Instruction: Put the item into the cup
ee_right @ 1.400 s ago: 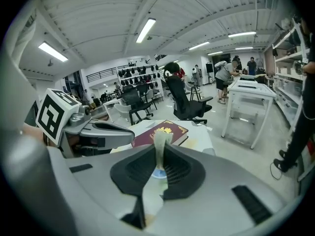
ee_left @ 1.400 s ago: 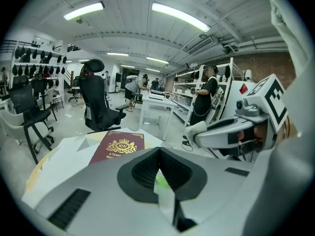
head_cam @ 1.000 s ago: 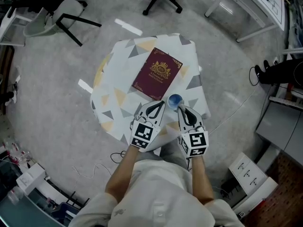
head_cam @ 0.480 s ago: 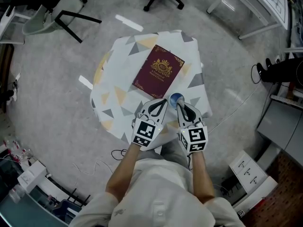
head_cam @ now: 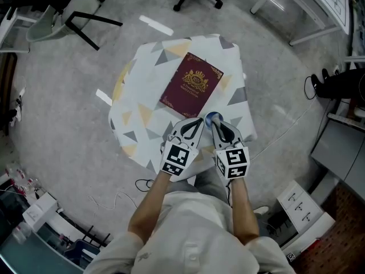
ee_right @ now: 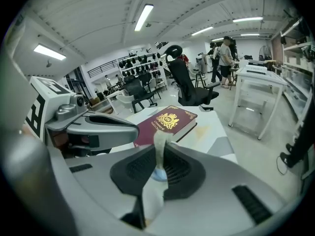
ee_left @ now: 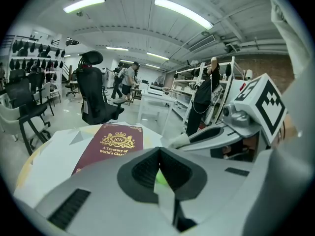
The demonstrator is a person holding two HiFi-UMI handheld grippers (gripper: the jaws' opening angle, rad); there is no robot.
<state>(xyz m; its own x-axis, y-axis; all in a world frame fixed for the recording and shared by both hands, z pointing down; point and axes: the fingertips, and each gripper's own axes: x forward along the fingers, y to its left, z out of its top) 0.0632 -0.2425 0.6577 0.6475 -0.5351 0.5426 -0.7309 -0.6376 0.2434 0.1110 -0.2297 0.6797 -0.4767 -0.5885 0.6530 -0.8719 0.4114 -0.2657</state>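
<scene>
A small blue cup stands on the patterned tablecloth at the table's near edge, just below a maroon book. My right gripper is shut on the cup's thin pale wall, and the blue bottom shows between the pads. My left gripper is right beside it on the left, shut on a small bright green item that only peeps out between the dark pads. In the head view the two gripper tips almost touch at the cup.
The book fills the table's middle ahead of both grippers. The table is small; office chairs, white desks and floor cables surround it. A white shelf unit stands at the near right.
Both grippers have drawn slightly closer together at the cup, and the right one now covers more of it. Each grip looks the same.
</scene>
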